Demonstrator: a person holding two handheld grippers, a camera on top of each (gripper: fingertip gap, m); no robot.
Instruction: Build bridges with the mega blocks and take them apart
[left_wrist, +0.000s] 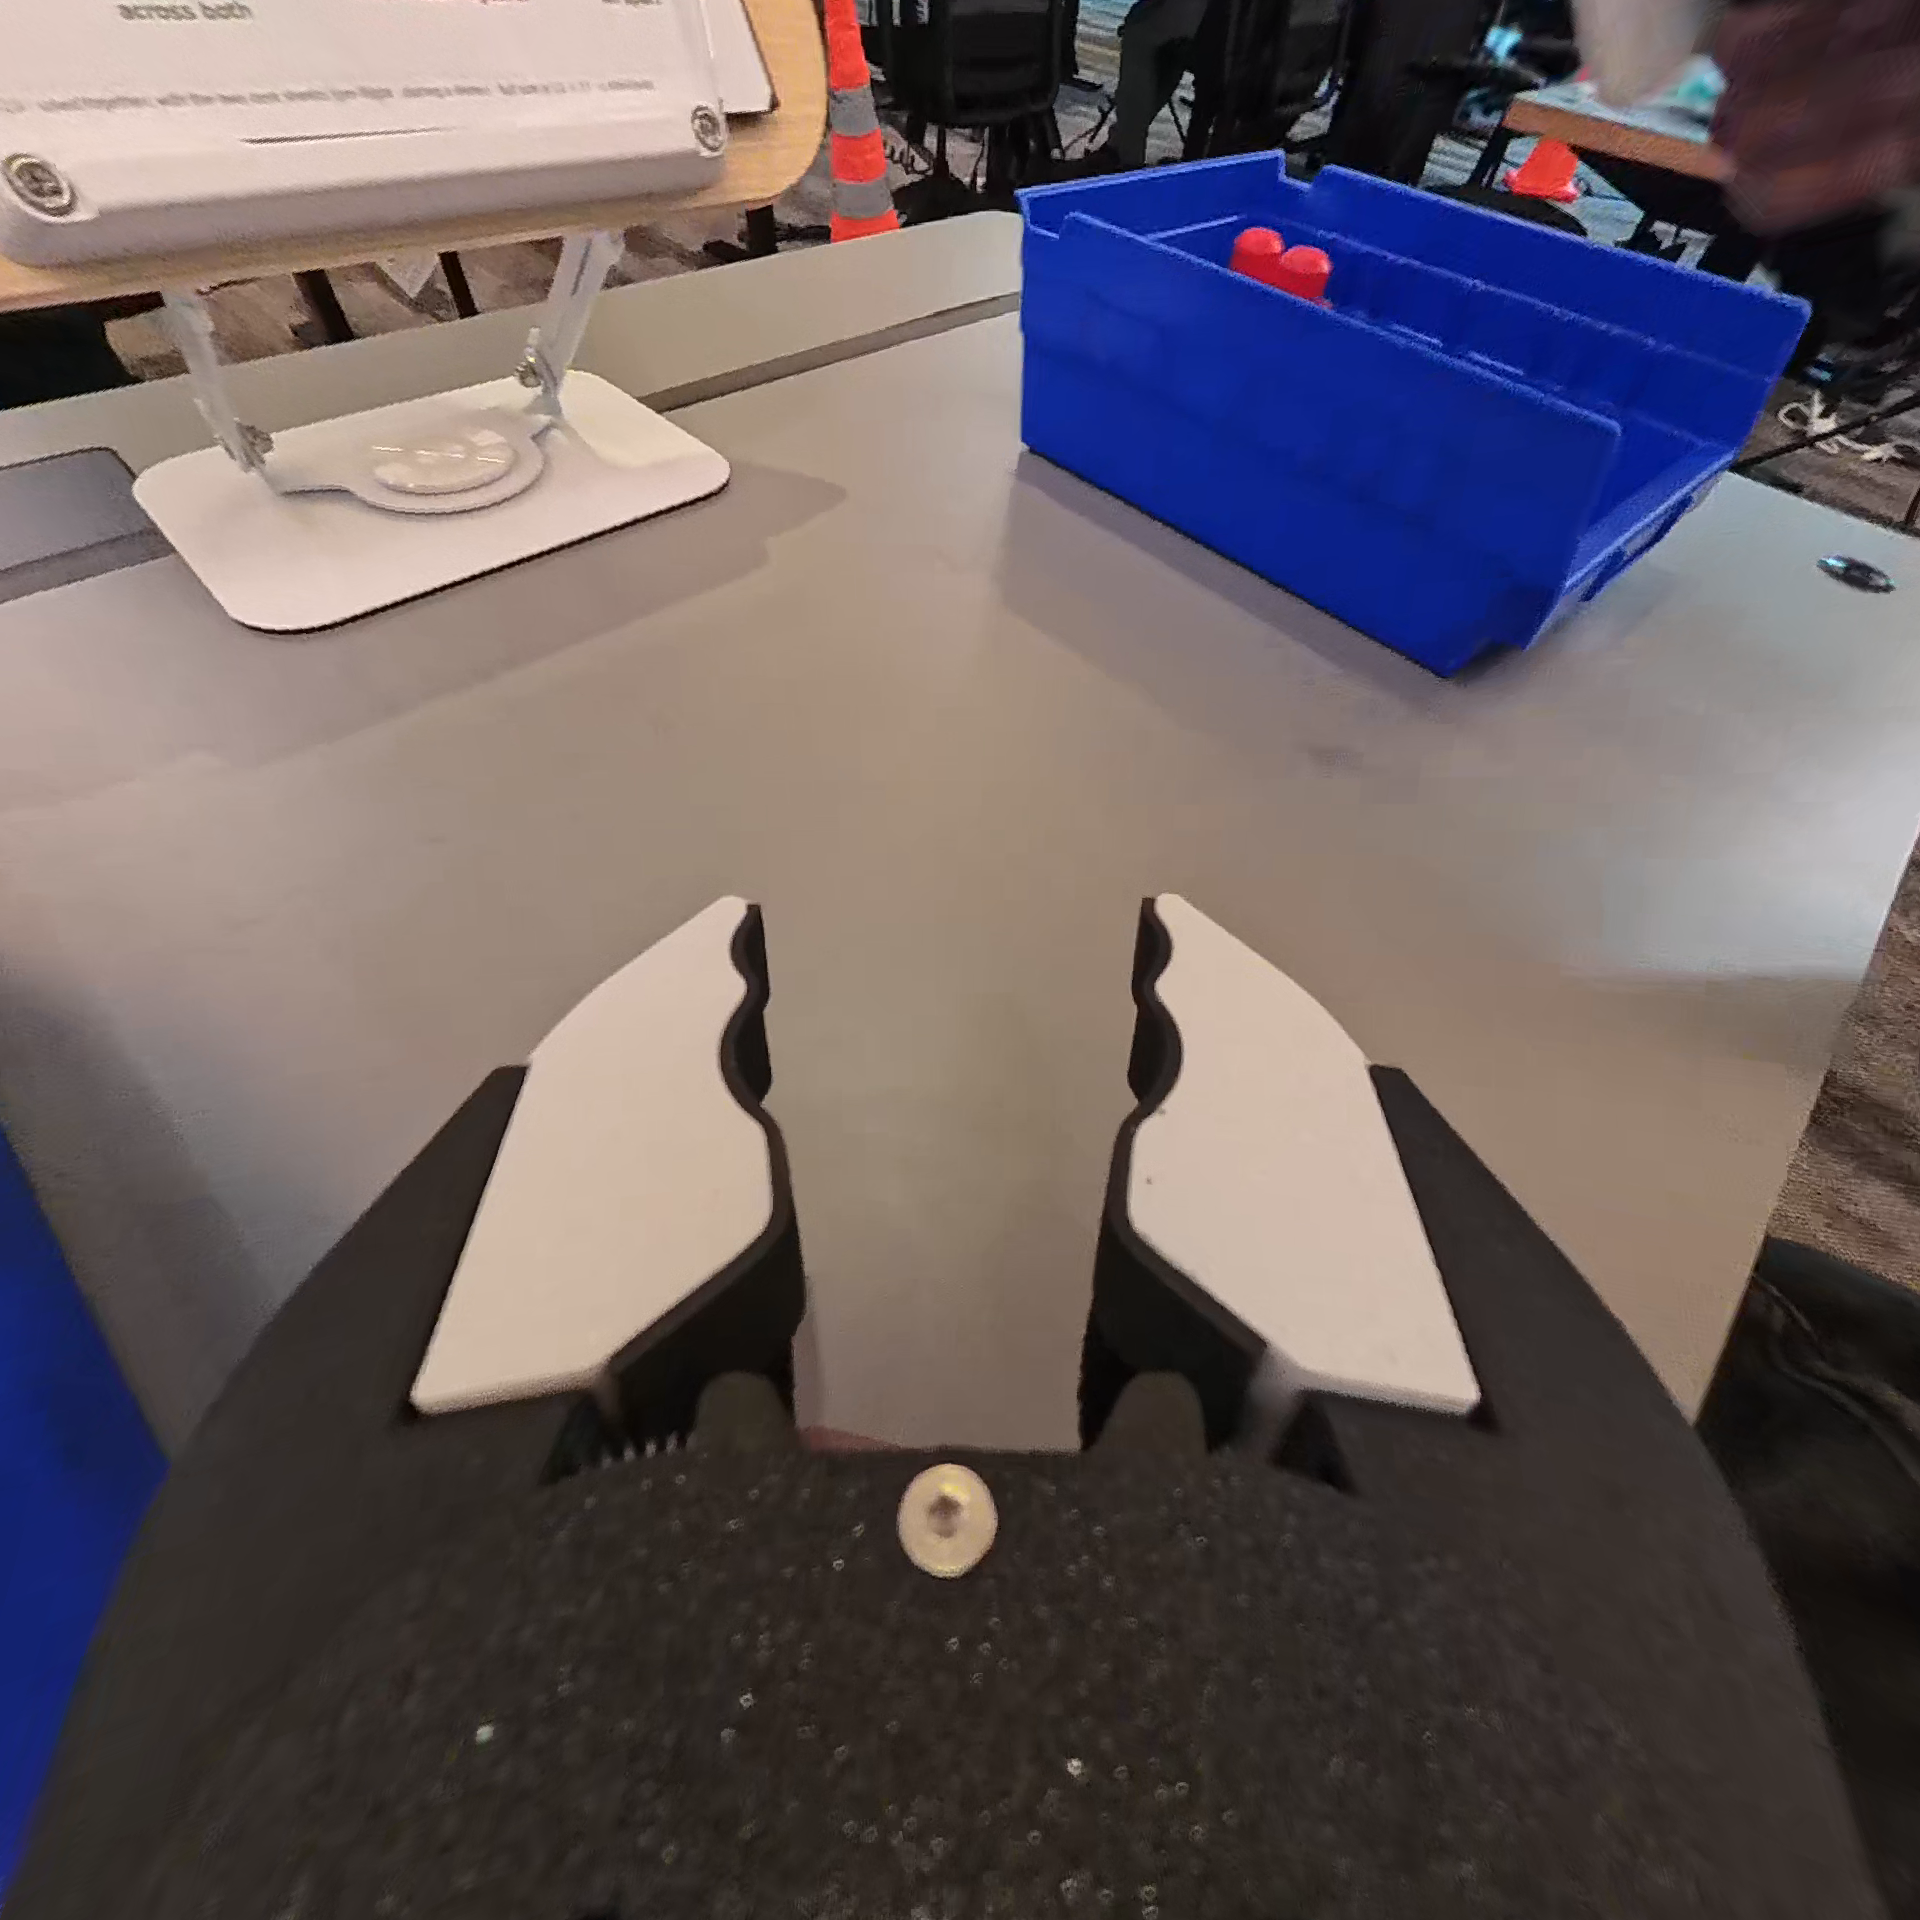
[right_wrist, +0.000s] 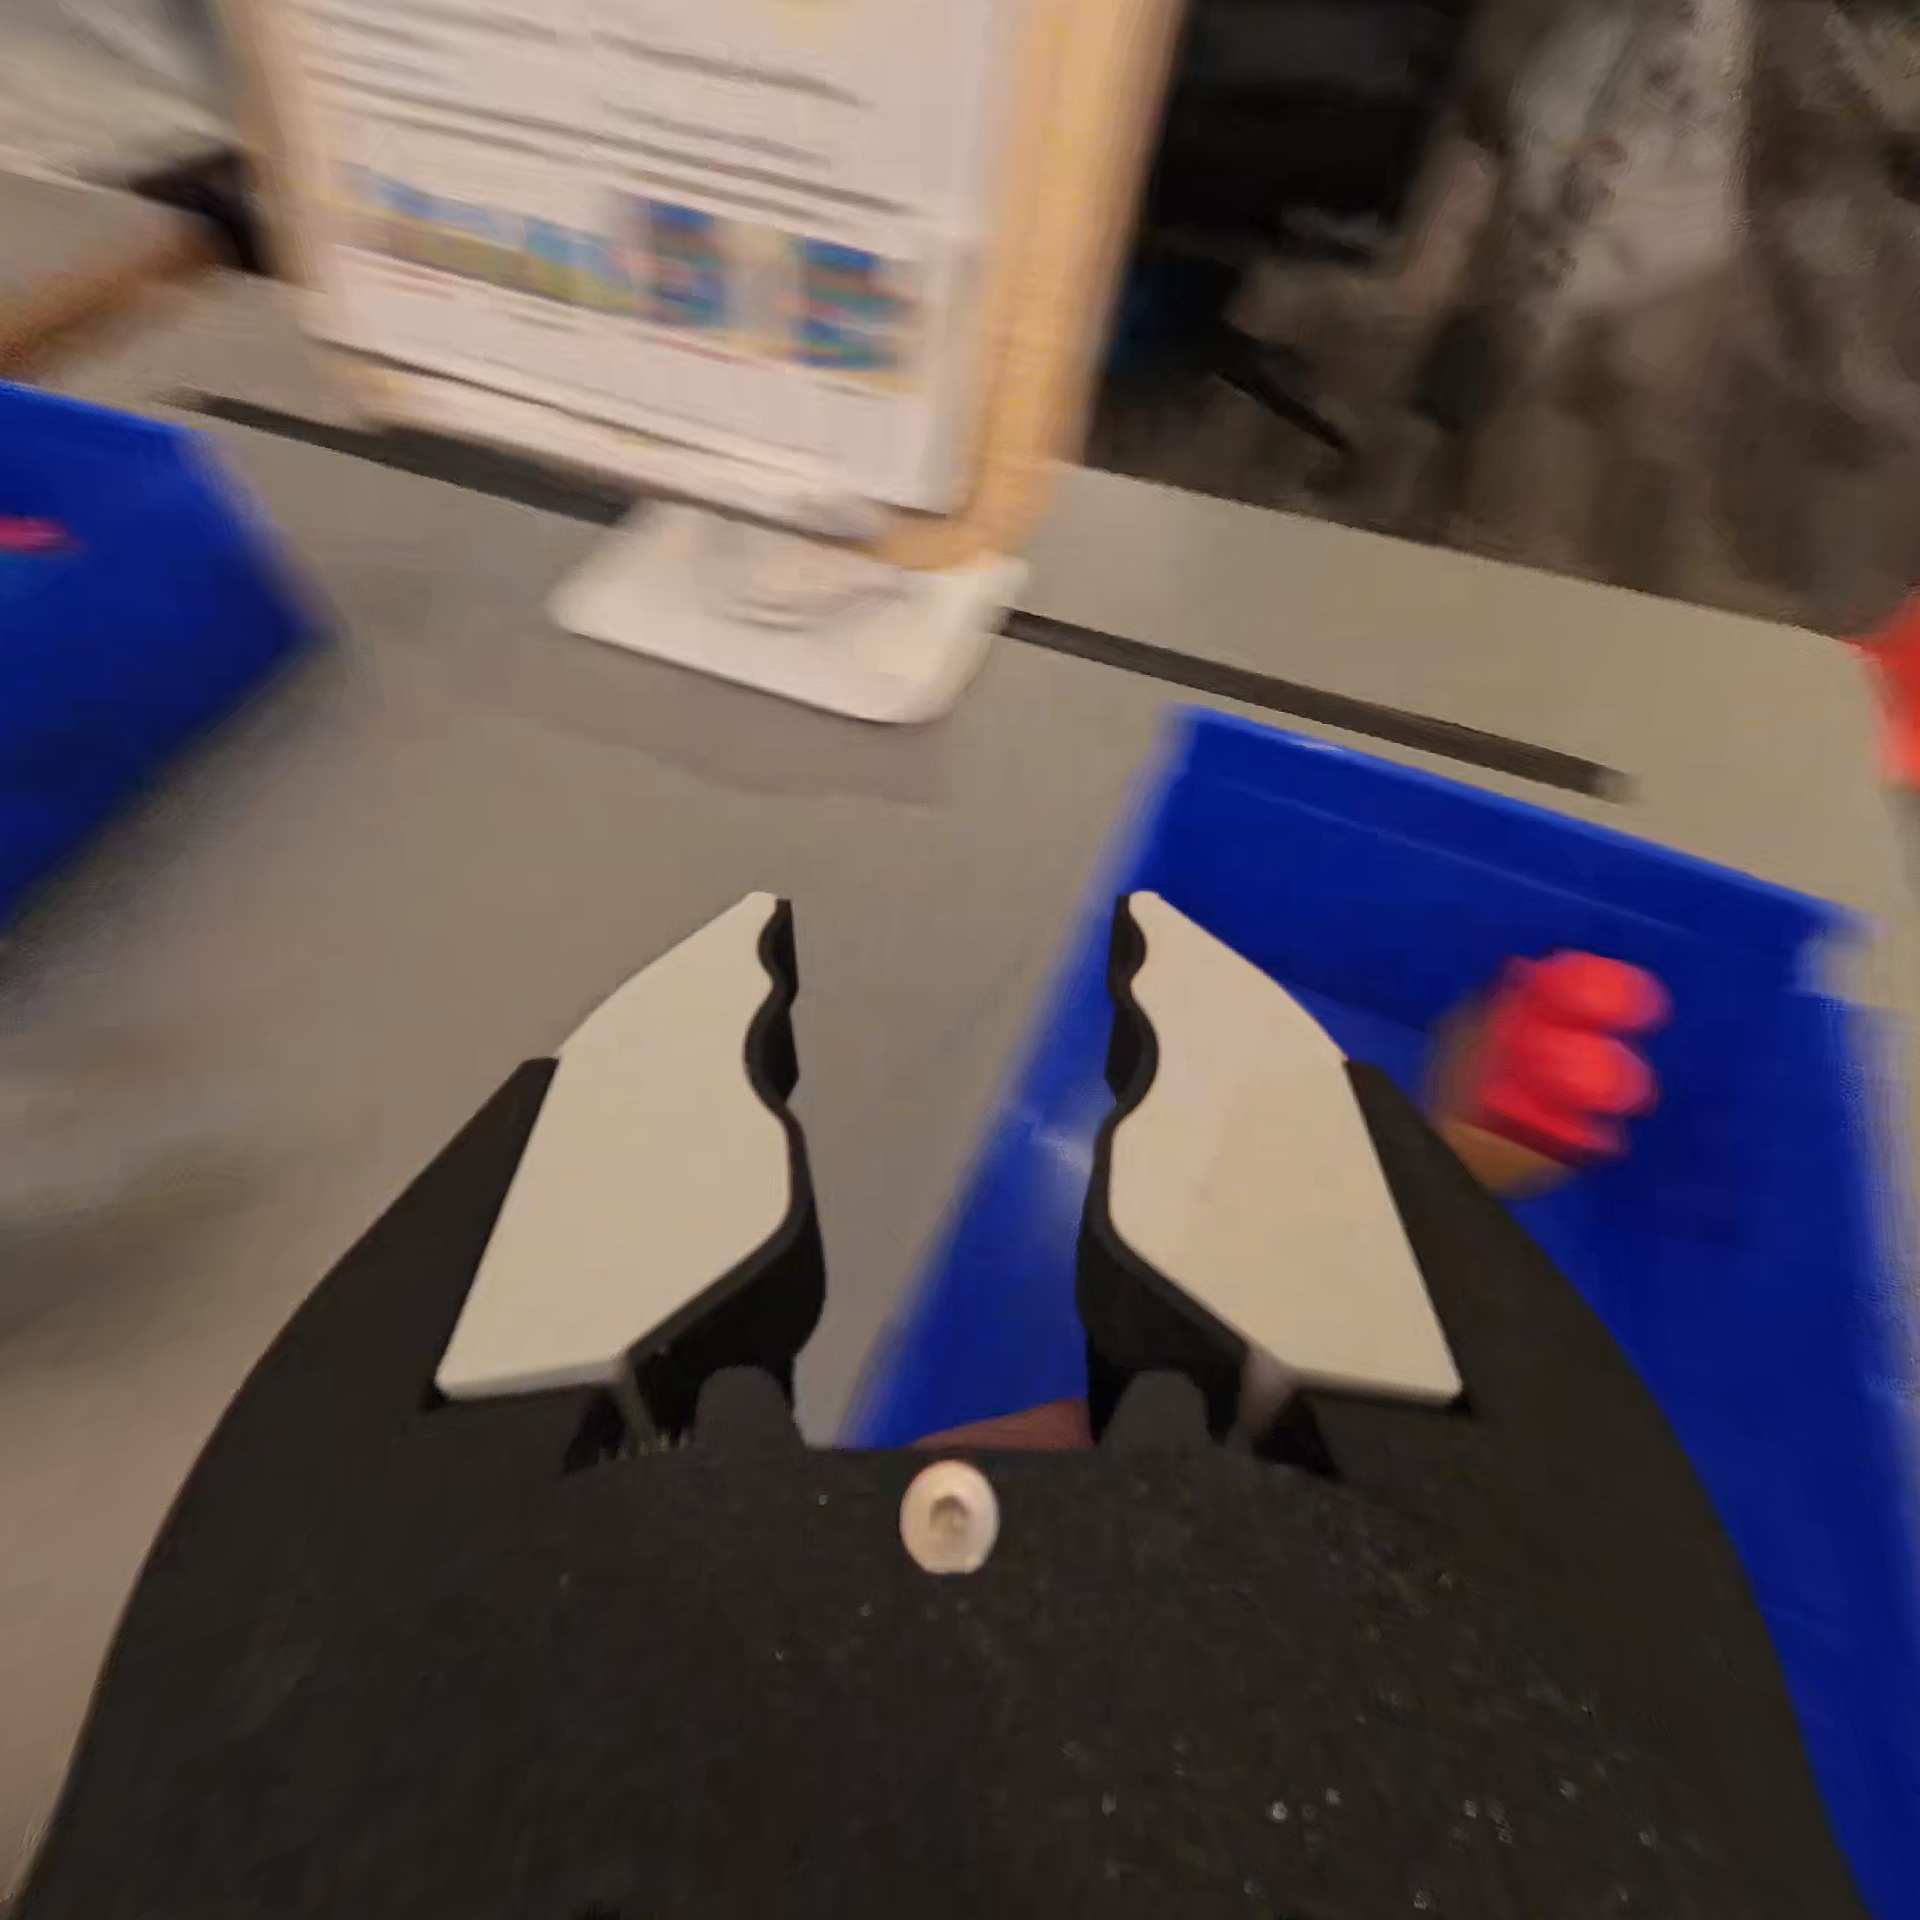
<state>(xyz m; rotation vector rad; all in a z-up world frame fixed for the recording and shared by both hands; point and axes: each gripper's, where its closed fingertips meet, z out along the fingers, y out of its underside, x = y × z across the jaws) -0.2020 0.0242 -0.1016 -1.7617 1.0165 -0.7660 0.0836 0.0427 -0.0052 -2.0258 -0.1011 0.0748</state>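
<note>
Left wrist view shows its hand-held gripper (left_wrist: 948, 914) released over bare table (left_wrist: 935, 727); the right hand-held gripper (right_wrist: 951, 909), also released, overhangs a blue bin (right_wrist: 1351, 862).

Each hand-held gripper, left (left_wrist: 951, 909) and right (right_wrist: 951, 904), is built on a speckled black body; a silver screw (left_wrist: 947, 1520) is set centrally, and beyond the screw two fingers (left_wrist: 623, 1164) are faced with pale plates edged by wavy black pads

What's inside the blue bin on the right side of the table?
In the blue bin, one red block shows, studs up; the right wrist view hints at something tan beneath it, too blurred to name. The bin's walls hide the rest of the floor.
</note>
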